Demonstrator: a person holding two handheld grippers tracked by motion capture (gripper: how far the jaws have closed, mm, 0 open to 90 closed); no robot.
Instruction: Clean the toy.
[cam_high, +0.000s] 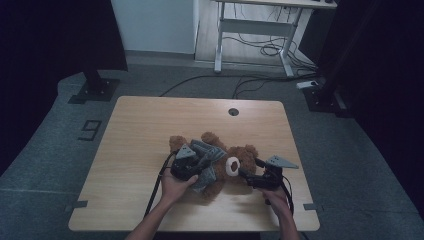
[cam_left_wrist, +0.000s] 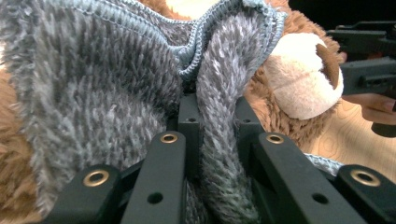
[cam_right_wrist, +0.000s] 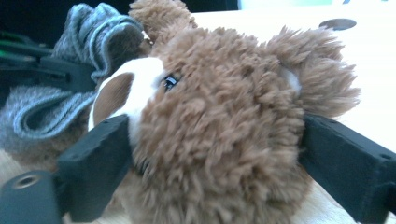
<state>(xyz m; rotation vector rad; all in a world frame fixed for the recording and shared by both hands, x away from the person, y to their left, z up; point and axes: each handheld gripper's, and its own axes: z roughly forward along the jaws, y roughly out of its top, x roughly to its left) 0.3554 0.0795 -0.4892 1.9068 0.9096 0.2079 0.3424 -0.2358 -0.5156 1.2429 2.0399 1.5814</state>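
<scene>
Forearms enter from six o'clock of the high view. At about seven o'clock of the teddy bear (cam_high: 220, 162), the left gripper (cam_high: 200, 167) has its jaws pinched tight on a fold of grey fuzzy cloth (cam_left_wrist: 140, 84) draped over the bear's body (the fold runs right between the black jaws). At the bear's four o'clock, the right gripper (cam_high: 250, 175) points at the head, jaws spread wide either side of it; whether the pads press the fur I cannot tell. Bear and cloth lie near the table (cam_high: 150, 125) front edge, with bare wood toward twelve o'clock and both sides.
</scene>
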